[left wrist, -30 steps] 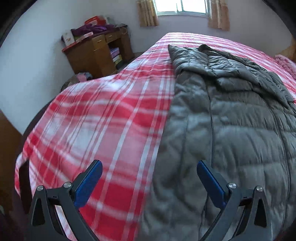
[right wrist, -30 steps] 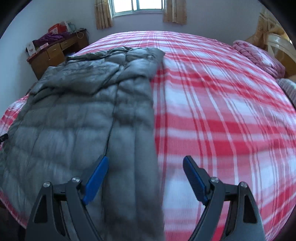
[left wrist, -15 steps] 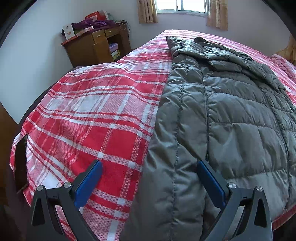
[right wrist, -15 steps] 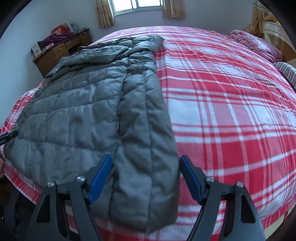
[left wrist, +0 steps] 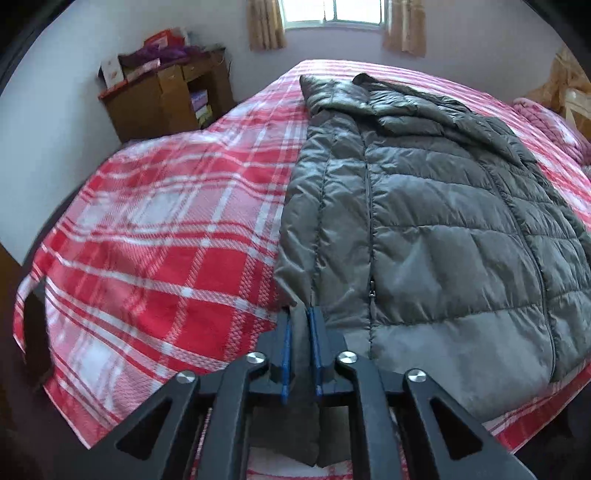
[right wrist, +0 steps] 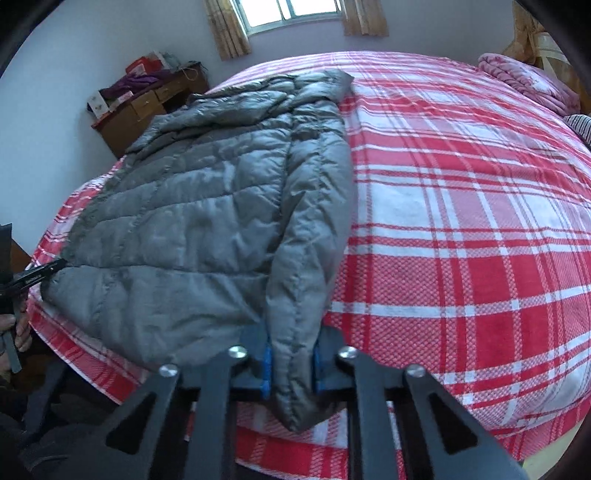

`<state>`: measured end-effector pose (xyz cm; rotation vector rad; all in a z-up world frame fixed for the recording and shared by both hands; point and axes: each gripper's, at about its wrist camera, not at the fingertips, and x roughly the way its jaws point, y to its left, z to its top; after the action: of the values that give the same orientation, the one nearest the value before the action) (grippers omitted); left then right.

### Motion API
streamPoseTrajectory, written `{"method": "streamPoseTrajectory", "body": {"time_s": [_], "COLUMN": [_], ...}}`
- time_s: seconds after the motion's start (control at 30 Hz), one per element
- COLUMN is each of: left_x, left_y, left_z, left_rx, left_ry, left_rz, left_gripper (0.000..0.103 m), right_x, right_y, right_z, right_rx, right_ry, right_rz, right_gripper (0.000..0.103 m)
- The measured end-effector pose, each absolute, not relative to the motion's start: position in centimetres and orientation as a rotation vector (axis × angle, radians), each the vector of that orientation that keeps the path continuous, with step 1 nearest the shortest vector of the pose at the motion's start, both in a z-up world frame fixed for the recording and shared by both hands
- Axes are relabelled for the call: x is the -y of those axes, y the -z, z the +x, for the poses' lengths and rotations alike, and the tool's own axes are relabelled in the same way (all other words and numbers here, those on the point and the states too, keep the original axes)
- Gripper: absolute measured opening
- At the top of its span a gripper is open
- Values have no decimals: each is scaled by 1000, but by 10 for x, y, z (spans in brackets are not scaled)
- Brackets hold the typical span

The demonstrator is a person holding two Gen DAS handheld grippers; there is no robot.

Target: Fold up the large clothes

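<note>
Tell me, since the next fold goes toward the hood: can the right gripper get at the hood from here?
Probably not: the right gripper is closing on the jacket's near sleeve; the hood lies far up the bed.

left tool: black frame, blue pads, silver screws | right tool: black frame, blue pads, silver screws

The quilted jacket is seen in dull grey; the bed cover is patterned in red and white plaid. Blue pads are borne by the black left hand-held gripper; the desk is shown in brown wood; the curtains are coloured tan.
</note>
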<state>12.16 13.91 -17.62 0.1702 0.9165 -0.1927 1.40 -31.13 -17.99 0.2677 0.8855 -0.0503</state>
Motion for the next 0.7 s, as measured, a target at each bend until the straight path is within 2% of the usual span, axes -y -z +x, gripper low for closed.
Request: {"method": "streamPoseTrajectory", "body": {"time_s": [0.07, 0.3, 0.7], "left_x": [-141, -158, -216], "left_y": [170, 123, 29], "left_z": [117, 97, 64], "left_rx": [-897, -796, -639], "left_ry": [209, 294, 397], "left_rz": [166, 112, -114], "left_gripper": [3, 2, 1], "right_x": [312, 311, 301], "right_y": [177, 154, 40], "right_z": [12, -6, -70], "right_rx": [-876, -815, -483], "right_ry": [43, 5, -37], "right_rz": [279, 294, 228], "right_gripper": [13, 10, 9]}}
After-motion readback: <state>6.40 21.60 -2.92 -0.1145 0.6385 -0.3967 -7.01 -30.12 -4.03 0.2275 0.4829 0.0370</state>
